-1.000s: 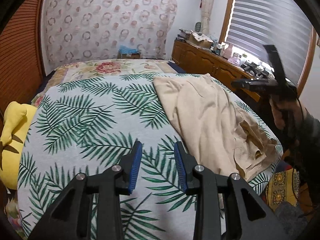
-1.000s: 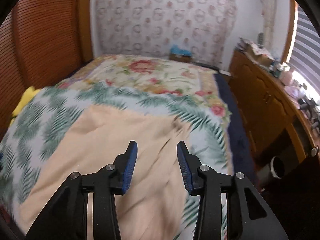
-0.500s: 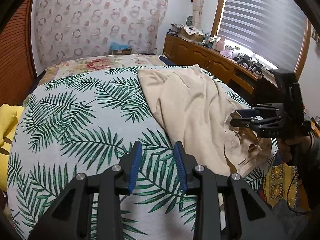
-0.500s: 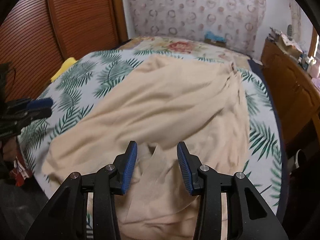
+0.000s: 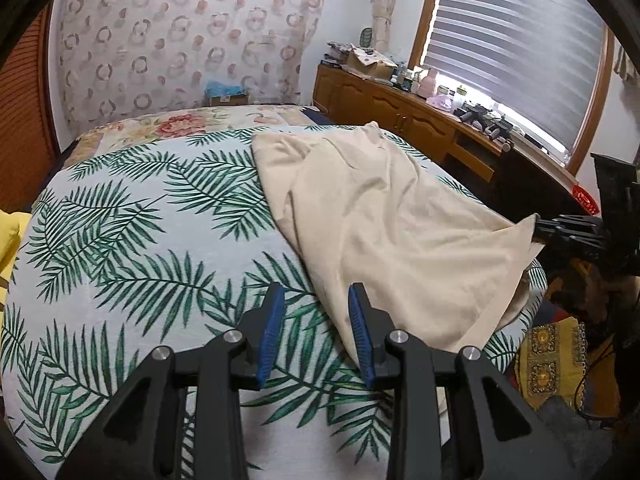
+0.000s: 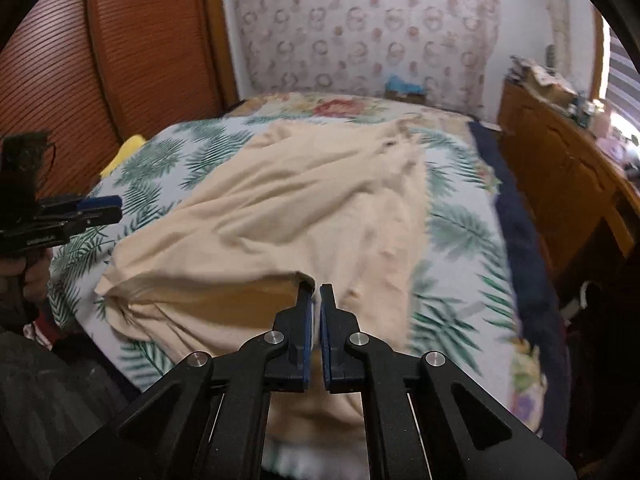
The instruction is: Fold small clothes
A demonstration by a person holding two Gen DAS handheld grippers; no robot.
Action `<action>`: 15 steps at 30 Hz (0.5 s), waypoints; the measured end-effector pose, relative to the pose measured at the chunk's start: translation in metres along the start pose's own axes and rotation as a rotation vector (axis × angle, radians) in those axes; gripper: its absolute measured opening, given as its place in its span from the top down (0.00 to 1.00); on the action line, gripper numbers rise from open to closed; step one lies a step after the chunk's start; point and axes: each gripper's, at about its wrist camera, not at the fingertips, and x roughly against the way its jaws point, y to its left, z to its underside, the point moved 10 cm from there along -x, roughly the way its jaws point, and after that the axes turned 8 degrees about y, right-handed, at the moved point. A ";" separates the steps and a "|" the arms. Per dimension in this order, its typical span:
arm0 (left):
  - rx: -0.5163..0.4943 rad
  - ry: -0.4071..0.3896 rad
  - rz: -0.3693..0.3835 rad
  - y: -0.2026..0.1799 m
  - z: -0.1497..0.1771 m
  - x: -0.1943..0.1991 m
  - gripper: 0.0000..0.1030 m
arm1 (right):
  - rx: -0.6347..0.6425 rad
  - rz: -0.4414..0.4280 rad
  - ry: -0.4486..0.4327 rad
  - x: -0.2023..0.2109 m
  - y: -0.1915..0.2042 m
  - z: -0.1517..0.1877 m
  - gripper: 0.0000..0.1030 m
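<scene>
A beige garment (image 5: 392, 216) lies spread on the right half of a bed covered by a palm-leaf sheet (image 5: 140, 240). My right gripper (image 6: 316, 292) is shut on the garment's near edge (image 6: 304, 208), lifting a corner. In the left wrist view that gripper (image 5: 560, 228) holds the pulled-up corner at the bed's right side. My left gripper (image 5: 316, 300) is open above the sheet, with nothing between its blue pads. The garment's left edge runs just beside its right pad. From the right wrist it shows at far left (image 6: 100, 208).
A yellow item (image 5: 8, 236) lies at the bed's left side. A wooden dresser (image 5: 400, 108) with clutter on top runs along the window wall to the right. An orange slatted door (image 6: 60, 80) stands on the left. A patterned cushion (image 5: 548, 360) sits beyond the bed's right edge.
My right gripper came down to the garment's near edge and closed on it, pulling the corner up. My left gripper drifted toward the garment's left edge and stayed open.
</scene>
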 end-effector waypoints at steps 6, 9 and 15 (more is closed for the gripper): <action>-0.020 0.016 0.020 -0.015 0.002 -0.004 0.70 | -0.033 0.058 0.040 0.016 -0.029 0.028 0.99; -0.035 0.024 0.020 -0.021 0.002 -0.006 0.70 | -0.047 0.046 0.067 0.012 -0.032 0.037 0.99; -0.033 0.034 0.023 -0.023 0.004 -0.010 0.70 | -0.030 0.066 0.058 0.025 -0.032 0.037 0.89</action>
